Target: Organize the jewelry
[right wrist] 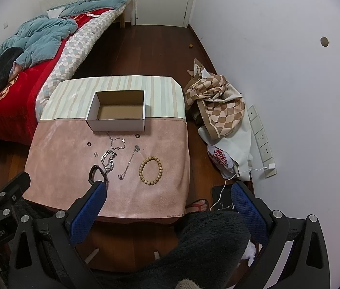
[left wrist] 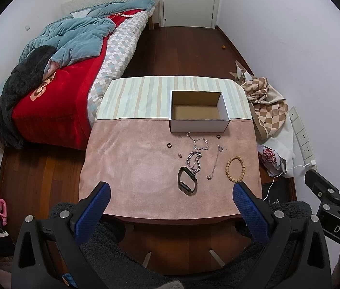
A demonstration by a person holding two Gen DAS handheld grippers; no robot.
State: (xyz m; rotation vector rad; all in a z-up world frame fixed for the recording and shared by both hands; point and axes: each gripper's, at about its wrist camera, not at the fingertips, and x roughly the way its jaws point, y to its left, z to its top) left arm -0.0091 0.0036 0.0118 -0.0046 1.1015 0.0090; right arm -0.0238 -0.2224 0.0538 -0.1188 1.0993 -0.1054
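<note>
Jewelry lies in the middle of the table (left wrist: 126,168), near the empty cardboard box (left wrist: 199,110) at the back edge. The left gripper (left wrist: 170,207) and right gripper (right wrist: 168,207) are held wide open, empty. The wooden bead bracelet (right wrist: 150,167) is best pinched gently first.

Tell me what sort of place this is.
Most likely a bedroom in a home. A bed piled with quilts stands against the wall, a closed door is at the far end, and a small cloth-covered table on the wooden floor carries jewelry and an open cardboard box.
</note>
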